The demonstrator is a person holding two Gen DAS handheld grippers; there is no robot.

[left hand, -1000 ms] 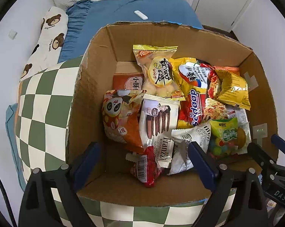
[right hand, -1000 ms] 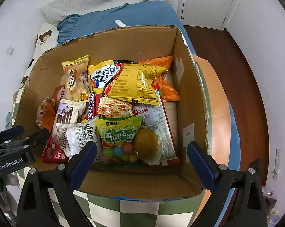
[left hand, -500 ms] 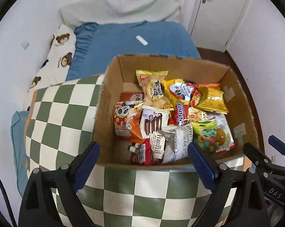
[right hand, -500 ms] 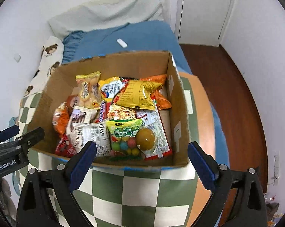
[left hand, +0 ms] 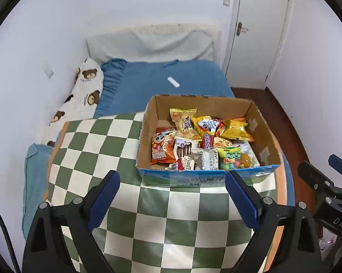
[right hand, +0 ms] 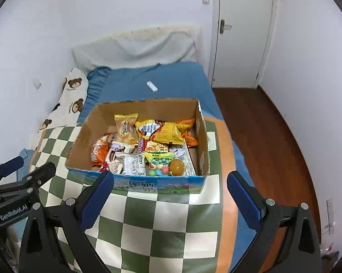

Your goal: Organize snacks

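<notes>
A cardboard box (left hand: 265,134) sits on a green-and-white checkered cloth (left hand: 86,150), which covers a surface at the foot of a bed with a blue sheet (left hand: 168,77). The box is open at the top and packed with snack packets lying flat or overlapping: an orange panda bag (left hand: 161,149) at its left, a yellow bag of round puffs (left hand: 185,122) toward the far wall, a crinkled yellow bag (left hand: 236,130) at the far right, a green candy pack (left hand: 230,158) and a white Franzzi wafer pack (left hand: 189,162) against the near wall.

The left gripper (left hand: 172,196) hangs above the cloth on the near side of the box, its 2 fingers (left hand: 103,195) spread wide with nothing between them. The right gripper (right hand: 170,196) hangs likewise beside it; its fingers (right hand: 242,198) have just been opening and stand wide apart, empty. Neither touches the box.

A small white remote-like object (left hand: 173,82) lies on the sheet, and a bear-print pillow (left hand: 84,93) rests against the wall.
</notes>
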